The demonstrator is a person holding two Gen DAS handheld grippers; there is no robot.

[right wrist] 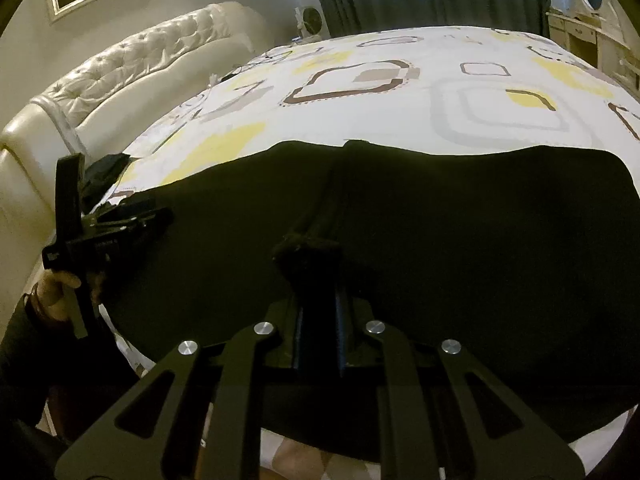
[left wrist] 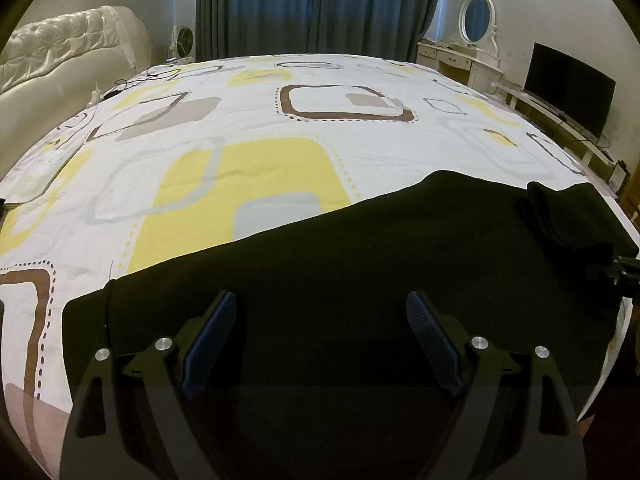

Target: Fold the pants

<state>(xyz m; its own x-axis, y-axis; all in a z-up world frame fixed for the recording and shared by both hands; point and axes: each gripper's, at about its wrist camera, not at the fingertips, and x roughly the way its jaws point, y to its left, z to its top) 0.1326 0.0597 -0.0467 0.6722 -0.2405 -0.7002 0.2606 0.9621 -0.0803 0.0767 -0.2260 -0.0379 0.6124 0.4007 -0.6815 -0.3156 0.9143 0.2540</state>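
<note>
The black pants lie spread across the near edge of the bed, over a white sheet printed with yellow, grey and brown rounded squares.

The left tool hovers over the pants with its two blue-padded fingers spread wide, nothing between them. Dark cloth fills the whole space ahead of and beneath it. Just past its left finger the pants end in a straight hemmed edge, with sheet showing beyond. Far off to its right a bunched fold of the fabric rises, and the tip of the other tool shows at the picture's right rim.

The right tool has its fingers drawn narrow, pinching a raised ridge of the pants; the gathered cloth stands up right at the fingertips, and a crease runs from it straight ahead to the far edge of the garment. To this tool's left, the left tool appears sideways, resting low over the fabric, with the person's hand on its grip.

Ahead of both tools, beyond the bed, hang dark blue curtains. A cream tufted headboard stands to the left; a white dressing table with an oval mirror and a dark screen stand to the right.
</note>
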